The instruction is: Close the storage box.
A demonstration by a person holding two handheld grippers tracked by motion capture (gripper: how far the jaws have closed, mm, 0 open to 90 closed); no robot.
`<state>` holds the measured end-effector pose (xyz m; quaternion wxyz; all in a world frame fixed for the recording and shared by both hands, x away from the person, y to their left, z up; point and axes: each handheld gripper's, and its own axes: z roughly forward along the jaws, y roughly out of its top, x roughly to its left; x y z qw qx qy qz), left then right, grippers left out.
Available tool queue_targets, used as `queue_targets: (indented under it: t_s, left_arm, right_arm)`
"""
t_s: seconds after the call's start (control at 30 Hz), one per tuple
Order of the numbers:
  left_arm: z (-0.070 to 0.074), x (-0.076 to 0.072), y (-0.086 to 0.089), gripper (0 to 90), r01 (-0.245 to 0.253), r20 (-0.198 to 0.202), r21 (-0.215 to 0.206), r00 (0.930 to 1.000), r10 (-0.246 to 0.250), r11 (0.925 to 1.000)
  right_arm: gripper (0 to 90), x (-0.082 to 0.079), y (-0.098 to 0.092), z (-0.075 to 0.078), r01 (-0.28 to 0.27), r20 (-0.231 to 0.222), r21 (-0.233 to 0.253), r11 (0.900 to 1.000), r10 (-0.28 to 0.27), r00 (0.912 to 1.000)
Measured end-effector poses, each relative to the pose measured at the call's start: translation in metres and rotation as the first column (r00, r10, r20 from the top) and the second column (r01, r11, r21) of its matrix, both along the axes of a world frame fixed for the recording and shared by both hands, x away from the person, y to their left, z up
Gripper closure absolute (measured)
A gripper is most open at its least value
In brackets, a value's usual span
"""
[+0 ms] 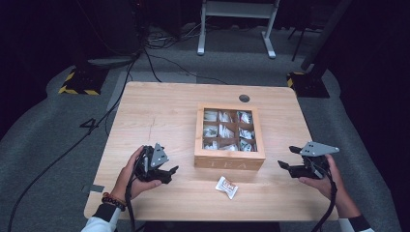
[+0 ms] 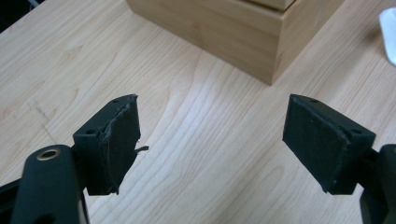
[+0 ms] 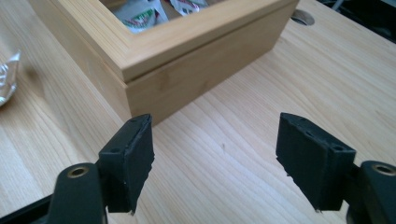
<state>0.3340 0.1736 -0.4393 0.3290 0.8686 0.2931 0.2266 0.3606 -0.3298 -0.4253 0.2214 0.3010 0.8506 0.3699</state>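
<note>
High view: wooden bench [image 1: 159, 111] with a closed tea box [image 1: 229, 137] near its middle, glass lid showing packets in compartments, "TEA" on the front wall. Small white tea packet [image 1: 226, 187] lying on the bench just in front of the box, apart from it, between the two hands. Left gripper [image 1: 167, 171] held low at the left of the box, jaws spread wide, gripping nothing, aimed toward the box and packet. Right gripper [image 1: 287, 157] at the right of the box, jaws likewise spread and empty, grey three-cornered plate on top. Both well short of the packet.

Left gripper view: two black jaws far apart over bare wood grain, nothing between them; torn padding on the left one. Box corner [image 2: 261, 37] ahead at top, white packet edge [image 2: 388, 32] at the far right margin.

Right gripper view: jaws parted wide above the bench, empty. Box [image 3: 196, 70] straight ahead, its near corner just beyond the left jaw, packets visible through the lid. Crinkled packet [image 3: 8, 77] at the left edge, beside the box. Round hole in the bench [image 3: 302, 17] at top right.
</note>
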Motion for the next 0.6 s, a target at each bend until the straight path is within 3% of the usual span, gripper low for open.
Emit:
queue_targets:
  t_s: [0.33, 0.5, 0.6]
  left_arm:
    - [-0.012, -0.006, 0.018, 19.2, -0.039, -0.017, 0.043, 0.9991, 0.040, 0.9983]
    - [-0.018, -0.009, 0.028, 19.5, -0.057, -0.036, 0.024, 0.9977, 0.058, 0.9981]
    - [-0.022, -0.012, 0.033, 19.3, -0.062, -0.043, 0.039, 0.9970, 0.064, 0.9973]
  right_arm:
    - [28.1, -0.006, -0.015, -0.016, 0.038, -0.020, -0.017, 0.999, -0.039, 0.9991]
    - [28.0, -0.010, -0.021, -0.025, 0.048, -0.041, -0.014, 0.999, -0.049, 0.9980]
    - [27.9, -0.013, -0.025, -0.030, 0.055, -0.054, -0.009, 0.998, -0.055, 0.9970]
